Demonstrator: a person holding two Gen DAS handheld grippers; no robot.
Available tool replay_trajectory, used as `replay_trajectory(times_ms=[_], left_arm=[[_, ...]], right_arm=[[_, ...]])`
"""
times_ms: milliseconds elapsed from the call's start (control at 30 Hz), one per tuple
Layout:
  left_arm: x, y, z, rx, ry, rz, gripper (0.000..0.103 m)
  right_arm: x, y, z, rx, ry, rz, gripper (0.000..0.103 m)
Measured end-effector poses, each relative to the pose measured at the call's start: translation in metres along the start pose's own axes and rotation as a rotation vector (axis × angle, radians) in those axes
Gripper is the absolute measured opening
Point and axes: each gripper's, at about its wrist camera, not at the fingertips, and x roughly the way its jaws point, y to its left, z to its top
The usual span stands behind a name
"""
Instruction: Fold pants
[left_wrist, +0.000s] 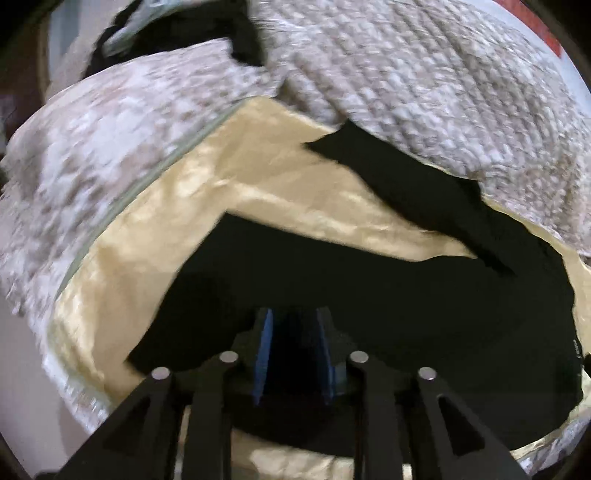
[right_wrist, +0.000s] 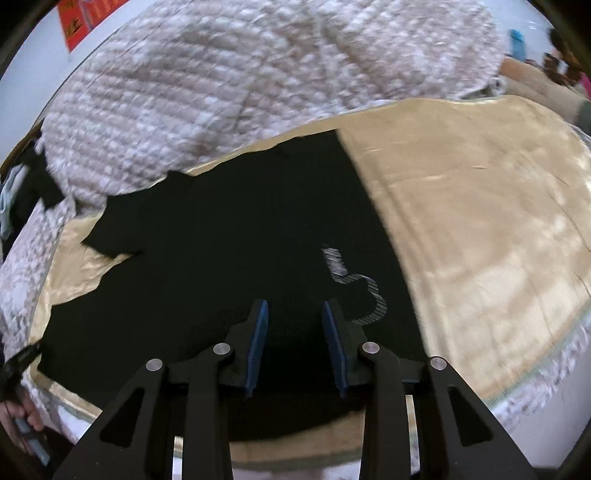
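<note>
Left gripper (left_wrist: 294, 356): jaws partly apart, blue pads (left_wrist: 264, 354) clear of each other, nothing visibly pinched. You're hovering it over the black pants (left_wrist: 369, 288), which fill the view from 6 toward 3 o'clock. One dark strip of the pants runs up to 1 o'clock, its far end tucked under the quilted blanket (left_wrist: 424, 81). The gold bedsheet (left_wrist: 155, 229) shows bare from 9 to 11 o'clock; likely why the garment is spread there, a flat smooth base for folding.

Right gripper (right_wrist: 295, 347): also partly open, empty gap between the pads, cloth below but not gripped. Pants lie flat at centre, a pale printed logo (right_wrist: 354, 284) just at 1 o'clock of the tips. Bare sheet from 1 to 4 o'clock leaves you room to fold across. Blanket is bunched at 12 o'clock, pushed back to clear the work area, I'd judge.

Both jaws free: looks like you're between grasps, picking the next edge.
</note>
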Motion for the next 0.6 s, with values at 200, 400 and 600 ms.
replay_trajectory(times_ms=[200,400,600], left_arm=[[0.025,-0.031,0.022,0.098,0.017,-0.052,0.041],[0.055,-0.021,0.017,0.053,0.078,-0.007,0.042],[0.044,-0.019,0.023,0.029,0.026,-0.013,0.044]], right_arm=[[0.030,0.019,0.019,-0.087,0.066,0.001,0.032],[0.053,0.017,0.026,-0.103,0.095,-0.026,0.043],[0.054,0.008,0.020,-0.069,0.073,-0.013,0.043]])
